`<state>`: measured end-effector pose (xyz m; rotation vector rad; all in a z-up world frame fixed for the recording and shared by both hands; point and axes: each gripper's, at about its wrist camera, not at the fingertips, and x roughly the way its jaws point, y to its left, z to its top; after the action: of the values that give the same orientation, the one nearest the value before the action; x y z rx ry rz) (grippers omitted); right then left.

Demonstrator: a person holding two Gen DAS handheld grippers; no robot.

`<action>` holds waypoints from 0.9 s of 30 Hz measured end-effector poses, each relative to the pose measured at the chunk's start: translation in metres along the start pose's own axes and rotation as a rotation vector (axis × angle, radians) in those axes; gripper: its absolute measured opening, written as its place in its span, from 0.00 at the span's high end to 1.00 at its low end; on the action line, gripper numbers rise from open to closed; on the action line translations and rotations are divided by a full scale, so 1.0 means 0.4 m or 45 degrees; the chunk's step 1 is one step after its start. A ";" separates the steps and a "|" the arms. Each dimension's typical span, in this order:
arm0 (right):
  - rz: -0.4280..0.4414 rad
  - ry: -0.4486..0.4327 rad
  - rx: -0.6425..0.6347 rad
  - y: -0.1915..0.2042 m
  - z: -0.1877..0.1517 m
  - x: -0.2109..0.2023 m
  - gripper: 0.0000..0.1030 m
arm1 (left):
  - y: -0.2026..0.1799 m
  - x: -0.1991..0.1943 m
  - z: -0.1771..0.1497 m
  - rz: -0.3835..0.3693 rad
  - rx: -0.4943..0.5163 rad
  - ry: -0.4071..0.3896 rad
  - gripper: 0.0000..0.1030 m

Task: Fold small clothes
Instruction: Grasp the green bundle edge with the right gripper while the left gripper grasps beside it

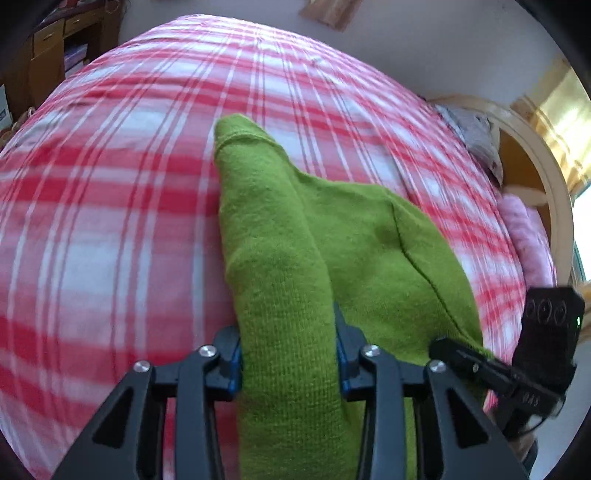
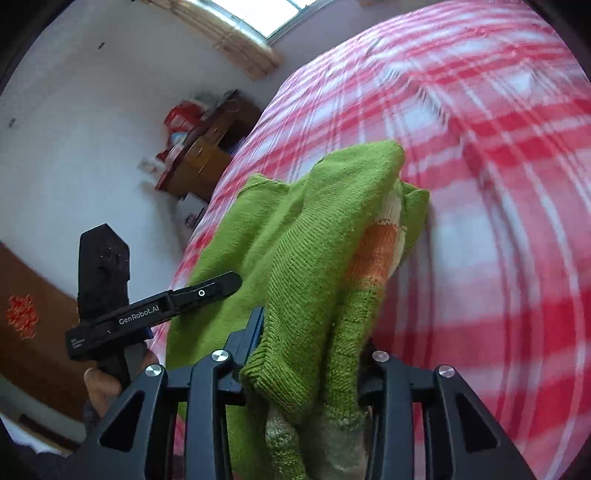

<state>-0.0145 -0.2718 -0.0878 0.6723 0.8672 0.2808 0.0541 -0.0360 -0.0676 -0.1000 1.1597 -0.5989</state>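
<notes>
A small green knitted sweater [image 1: 332, 236] hangs over a bed with a red, pink and white plaid sheet [image 1: 110, 184]. My left gripper [image 1: 288, 354] is shut on a bunched fold of it, and a sleeve trails forward onto the sheet. In the right wrist view the sweater [image 2: 306, 258] shows an orange and cream patch [image 2: 376, 254]. My right gripper [image 2: 310, 365] is shut on its ribbed edge. The right gripper shows in the left wrist view [image 1: 517, 362] at the sweater's right side. The left gripper shows in the right wrist view [image 2: 155, 314].
A wooden headboard [image 1: 546, 177] with grey and pink bedding [image 1: 524, 229] lies at the right of the bed. Wooden drawers [image 1: 48, 48] stand at the far left. A wooden cabinet [image 2: 199, 155] with red items stands by the white wall under a window [image 2: 258, 14].
</notes>
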 end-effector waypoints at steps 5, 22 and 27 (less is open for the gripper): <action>-0.036 0.054 -0.091 0.043 -0.145 -0.032 0.63 | 0.015 -0.025 -0.091 0.014 0.009 -0.015 0.46; -0.219 -0.070 -0.053 0.030 -0.110 -0.004 0.38 | -0.004 0.031 -0.031 0.238 0.089 -0.147 0.27; -0.203 -0.099 -0.048 0.010 -0.096 -0.003 0.37 | -0.016 0.028 -0.039 0.275 0.133 -0.171 0.27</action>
<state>-0.0449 -0.2531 -0.1020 0.5715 0.8341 0.1267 0.0407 -0.0433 -0.0812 0.0732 0.9922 -0.4531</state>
